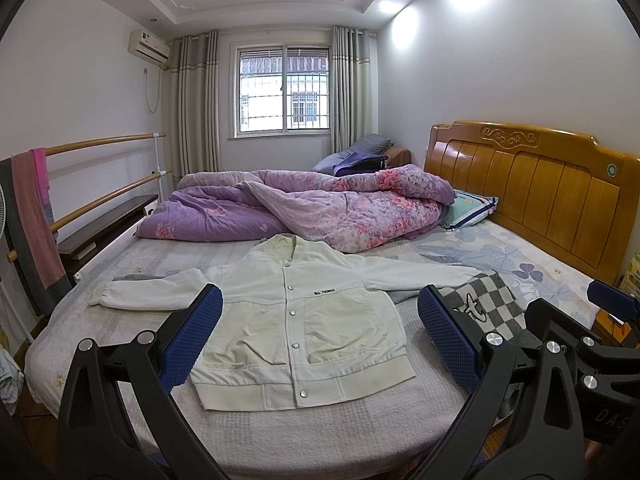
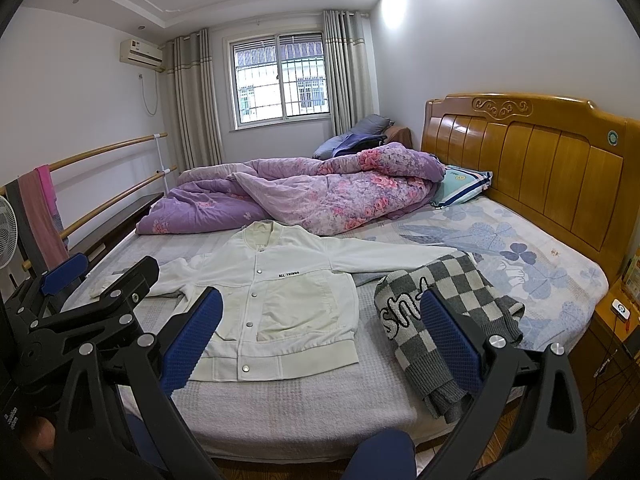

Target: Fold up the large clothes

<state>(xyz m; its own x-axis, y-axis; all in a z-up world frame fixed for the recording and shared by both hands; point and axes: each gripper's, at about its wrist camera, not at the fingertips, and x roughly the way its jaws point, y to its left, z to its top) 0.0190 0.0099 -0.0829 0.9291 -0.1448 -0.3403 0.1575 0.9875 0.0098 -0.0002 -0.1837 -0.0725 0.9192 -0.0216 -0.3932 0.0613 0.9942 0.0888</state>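
A white snap-button jacket [image 1: 304, 320] [image 2: 280, 300] lies flat and face up on the bed, both sleeves spread out to the sides. To its right sits a grey and white checkered knit garment [image 1: 484, 304] [image 2: 440, 320], folded and hanging over the bed's near edge. My left gripper [image 1: 320, 336] hovers open above the jacket's lower half with nothing between its blue pads [image 1: 196, 336]. My right gripper [image 2: 320, 340] is open too, held between the jacket's hem and the checkered knit. Each gripper shows at the edge of the other's view.
A crumpled purple floral quilt [image 1: 320, 208] fills the far half of the bed [image 1: 280, 432]. A wooden headboard [image 1: 540, 192] stands at the right, with a pillow [image 1: 468, 208] beside it. Wooden rails [image 1: 100, 144] with hanging cloths run along the left. A person's blue-clad knees [image 2: 380, 456] are below.
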